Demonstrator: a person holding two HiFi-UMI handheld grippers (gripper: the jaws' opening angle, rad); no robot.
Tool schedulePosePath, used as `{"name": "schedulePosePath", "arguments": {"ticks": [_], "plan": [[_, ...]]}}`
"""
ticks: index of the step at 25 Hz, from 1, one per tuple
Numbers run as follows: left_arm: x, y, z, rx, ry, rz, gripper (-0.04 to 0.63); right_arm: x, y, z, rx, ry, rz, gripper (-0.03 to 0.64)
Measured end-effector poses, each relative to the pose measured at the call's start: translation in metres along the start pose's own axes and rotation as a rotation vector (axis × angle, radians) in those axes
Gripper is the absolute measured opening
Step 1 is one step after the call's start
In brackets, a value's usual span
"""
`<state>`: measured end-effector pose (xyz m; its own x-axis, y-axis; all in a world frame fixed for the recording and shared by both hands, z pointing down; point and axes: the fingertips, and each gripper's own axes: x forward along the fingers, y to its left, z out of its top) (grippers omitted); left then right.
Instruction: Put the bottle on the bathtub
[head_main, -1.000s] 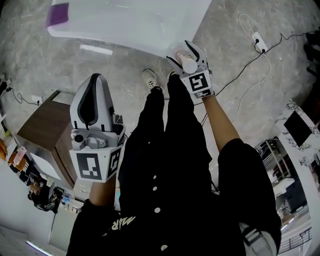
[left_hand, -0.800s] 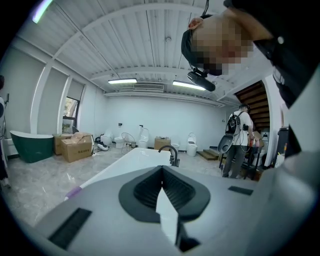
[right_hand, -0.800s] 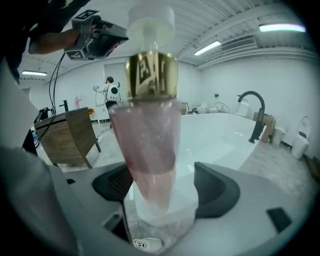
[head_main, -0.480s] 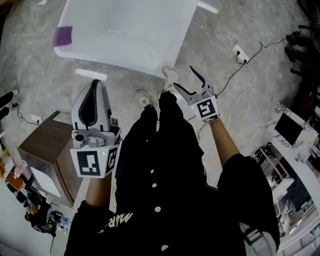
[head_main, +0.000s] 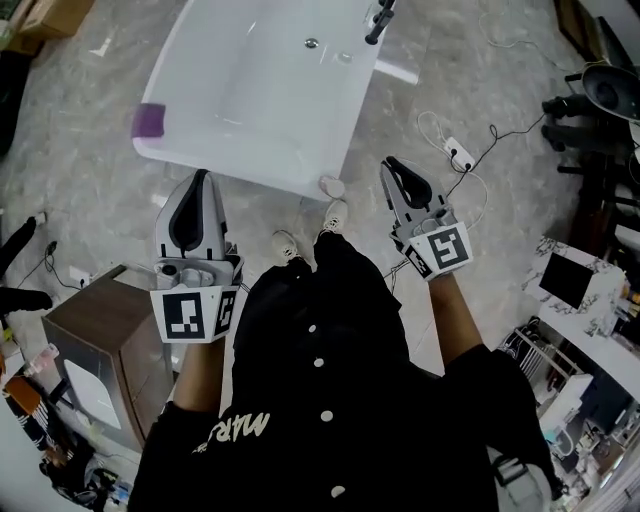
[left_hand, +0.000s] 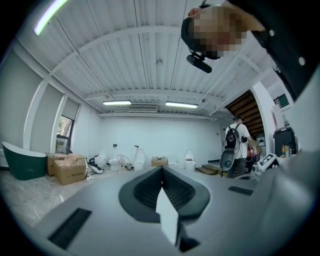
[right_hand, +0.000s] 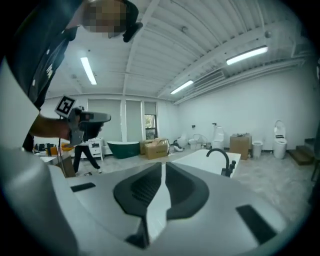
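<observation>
1. Brown wooden cabinet (head_main: 95, 315): stands on the grey marbled floor (head_main: 90, 200) at your far left, well apart from the tub.
2. Small purple block (head_main: 149, 121): sits on the bathtub's left rim.
3. Your left gripper (head_main: 198, 180): held just short of the tub's near edge. The left gripper view (left_hand: 161, 172) shows its jaws clenched together with nothing between them.
4. White glossy rectangular bathtub (head_main: 250, 100): lies ahead of you between the two grippers, with a black curved tap (head_main: 379, 20) at its far end.
5. Small pale round-topped bottle (head_main: 331, 186): seen from above, it stands at the bathtub's near right corner, right at the rim's edge. It is free of both grippers, near the right gripper's tips but apart from them.
6. Your right gripper (head_main: 391, 166): held to the right of the bottle. Its jaws have just been closing and now press together, empty. In the right gripper view (right_hand: 162, 167) the tap (right_hand: 220, 159) shows beyond them.
7. White power strip (head_main: 460, 153): lies with its cable on the floor, to the right of the right gripper.
</observation>
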<state>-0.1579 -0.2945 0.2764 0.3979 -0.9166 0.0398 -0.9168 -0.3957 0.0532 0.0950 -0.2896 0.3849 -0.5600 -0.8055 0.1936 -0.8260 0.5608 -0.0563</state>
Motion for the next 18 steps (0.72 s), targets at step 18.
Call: {"name": "schedulePosePath", "arguments": {"ticks": [18], "plan": [[0.0, 0.027, 0.061, 0.017, -0.151, 0.054, 0.01, -0.041, -0.052, 0.166, -0.072, -0.243, -0.255, 0.0]]}}
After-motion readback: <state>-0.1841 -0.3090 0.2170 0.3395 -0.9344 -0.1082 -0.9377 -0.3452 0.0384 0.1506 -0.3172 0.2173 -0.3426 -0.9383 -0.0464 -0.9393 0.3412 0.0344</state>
